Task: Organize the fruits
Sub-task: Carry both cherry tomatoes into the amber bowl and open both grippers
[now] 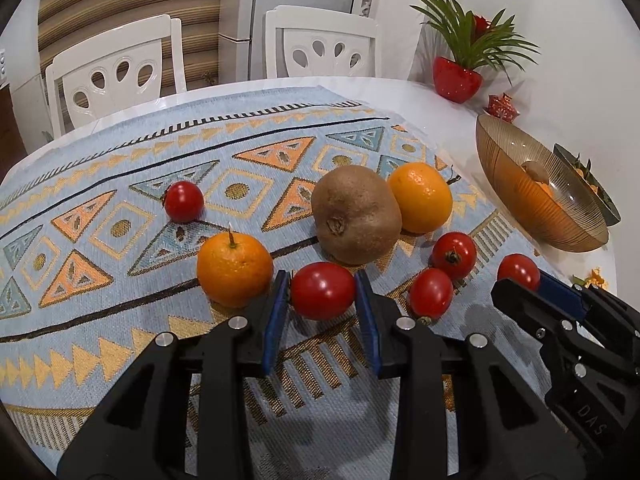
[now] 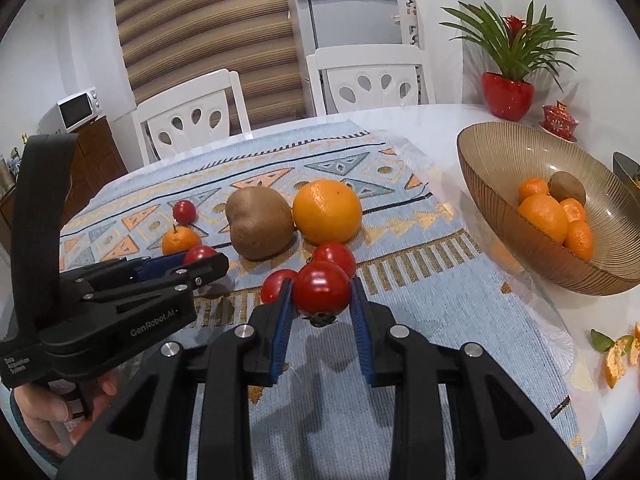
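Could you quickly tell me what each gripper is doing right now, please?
Left gripper: closed on a tomato on the mat.
Right gripper: closed on another tomato, apparently lifted slightly.

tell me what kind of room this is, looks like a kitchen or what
Most likely a home dining area beside a kitchen. White dining chairs stand around a table with a patterned runner and a bowl of fruit; a microwave sits on a cabinet, and a fridge stands behind.
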`<state>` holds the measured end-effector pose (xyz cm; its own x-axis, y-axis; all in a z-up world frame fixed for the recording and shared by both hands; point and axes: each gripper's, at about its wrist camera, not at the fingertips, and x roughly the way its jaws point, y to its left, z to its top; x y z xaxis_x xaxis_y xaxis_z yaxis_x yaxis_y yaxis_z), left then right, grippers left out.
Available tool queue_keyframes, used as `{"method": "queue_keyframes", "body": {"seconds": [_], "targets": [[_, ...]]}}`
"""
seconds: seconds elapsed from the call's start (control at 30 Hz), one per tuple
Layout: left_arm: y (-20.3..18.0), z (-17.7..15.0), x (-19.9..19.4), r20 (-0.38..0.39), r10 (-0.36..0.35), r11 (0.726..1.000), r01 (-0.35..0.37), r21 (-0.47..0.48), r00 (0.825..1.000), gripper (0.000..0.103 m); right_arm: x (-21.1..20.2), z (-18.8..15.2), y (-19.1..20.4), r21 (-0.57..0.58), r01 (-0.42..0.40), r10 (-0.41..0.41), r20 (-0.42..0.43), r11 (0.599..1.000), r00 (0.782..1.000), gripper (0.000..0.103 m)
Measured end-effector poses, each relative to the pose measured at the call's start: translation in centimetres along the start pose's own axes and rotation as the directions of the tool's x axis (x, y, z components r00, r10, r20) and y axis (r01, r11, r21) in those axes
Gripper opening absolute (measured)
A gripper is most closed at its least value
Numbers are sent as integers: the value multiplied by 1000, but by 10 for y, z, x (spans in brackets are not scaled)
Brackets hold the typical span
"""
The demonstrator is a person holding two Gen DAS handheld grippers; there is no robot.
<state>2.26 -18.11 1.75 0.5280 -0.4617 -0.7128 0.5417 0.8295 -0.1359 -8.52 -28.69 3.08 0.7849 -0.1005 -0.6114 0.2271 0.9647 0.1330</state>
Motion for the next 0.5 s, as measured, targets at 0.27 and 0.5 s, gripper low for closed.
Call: {"method": "queue_keyframes", "body": {"seconds": [0.27, 0.5], "targets": [[-2, 0, -4, 19, 1, 1000, -1, 7, 1000, 32, -3, 0, -2, 8, -8, 8, 16, 1000, 1000, 28], [0, 0, -5, 22, -18, 1000, 18, 1, 1000, 32, -7, 0, -5, 23, -29, 28, 37, 999, 999, 28]]}}
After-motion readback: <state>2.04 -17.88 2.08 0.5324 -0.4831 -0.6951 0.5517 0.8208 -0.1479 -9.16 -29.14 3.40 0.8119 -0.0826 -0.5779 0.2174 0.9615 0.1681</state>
